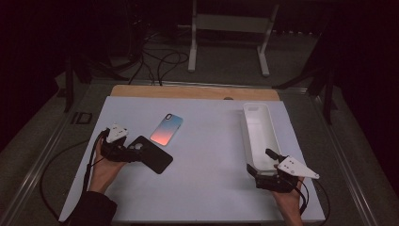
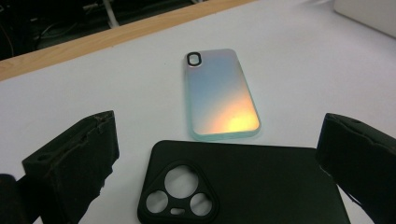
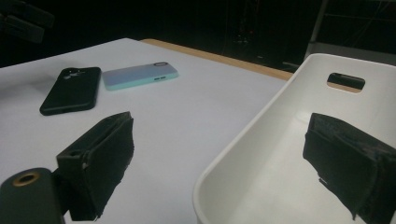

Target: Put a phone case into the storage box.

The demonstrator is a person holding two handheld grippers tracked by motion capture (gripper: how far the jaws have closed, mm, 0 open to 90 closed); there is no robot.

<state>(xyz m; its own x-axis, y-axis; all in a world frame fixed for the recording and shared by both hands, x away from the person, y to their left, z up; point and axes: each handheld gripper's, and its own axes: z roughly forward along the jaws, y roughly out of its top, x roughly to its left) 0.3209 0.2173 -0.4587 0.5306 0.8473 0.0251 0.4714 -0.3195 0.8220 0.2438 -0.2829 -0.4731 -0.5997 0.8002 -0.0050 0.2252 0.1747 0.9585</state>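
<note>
A dim lab: cables [image 1: 155, 63] sprawl over the floor beyond the table [image 1: 207, 155], beside a white metal stand [image 1: 230, 28].

My high view looks forward and down on the whole table [image 1: 207, 188] from above its near edge. My left gripper view sits low and close, facing the black phone case [image 2: 261, 186] and iridescent phone case [image 2: 222, 93]. My right gripper view sits at the white tray [image 3: 243, 140] rim, showing both cases farther off.

Black fingers [image 2: 74, 158], grey plates, dark sleeve [image 1: 94, 207].
</note>
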